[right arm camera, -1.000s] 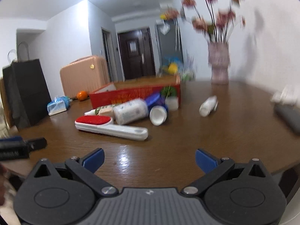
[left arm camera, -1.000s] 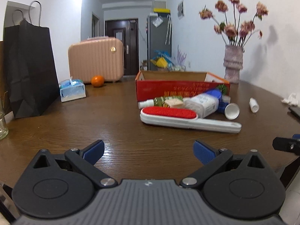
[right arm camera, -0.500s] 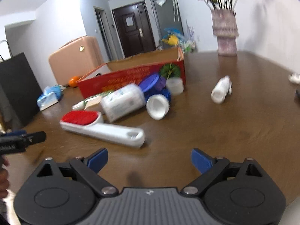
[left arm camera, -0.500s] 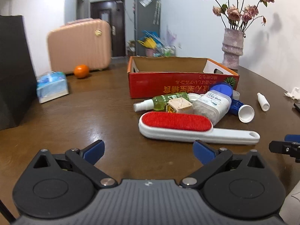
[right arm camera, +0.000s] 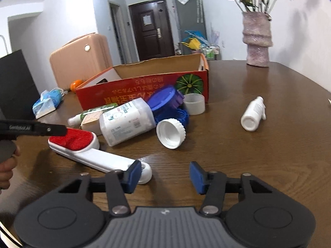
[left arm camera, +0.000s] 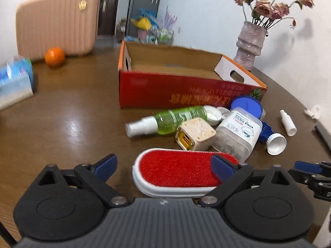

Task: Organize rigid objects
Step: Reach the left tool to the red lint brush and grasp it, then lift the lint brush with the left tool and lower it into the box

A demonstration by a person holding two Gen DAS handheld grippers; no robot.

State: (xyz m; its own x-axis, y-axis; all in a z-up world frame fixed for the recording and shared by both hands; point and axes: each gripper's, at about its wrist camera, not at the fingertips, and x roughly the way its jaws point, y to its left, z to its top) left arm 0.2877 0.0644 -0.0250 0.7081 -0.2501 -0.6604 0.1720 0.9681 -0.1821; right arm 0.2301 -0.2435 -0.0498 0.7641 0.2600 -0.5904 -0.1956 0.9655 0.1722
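A white lint brush with a red pad (left arm camera: 180, 169) (right arm camera: 72, 139) lies on the brown table in front of an open red cardboard box (left arm camera: 186, 91) (right arm camera: 144, 88). My left gripper (left arm camera: 165, 166) straddles the brush's red head. Its jaws are closing and its pads are not pressing on it. My right gripper (right arm camera: 165, 175) hovers at the handle's tip (right arm camera: 144, 172). Its jaws are closing, with the tip just inside the left finger and not squeezed. Behind the brush lie a green spray bottle (left arm camera: 175, 119), a beige cube (left arm camera: 196, 134) and a clear jar (right arm camera: 126, 122).
A blue lid (right arm camera: 165, 99), a white cap (right arm camera: 170, 133) and a small white bottle (right arm camera: 253, 113) lie to the right. A vase (right arm camera: 256, 39) stands at the far right. A pink suitcase (left arm camera: 55, 20), an orange (left arm camera: 54, 56) and a tissue pack (left arm camera: 14, 82) sit at the far left.
Both grippers moved forward to the lint brush. The left one now has the red head between its fingers. The right jaws have narrowed a lot near the handle tip.
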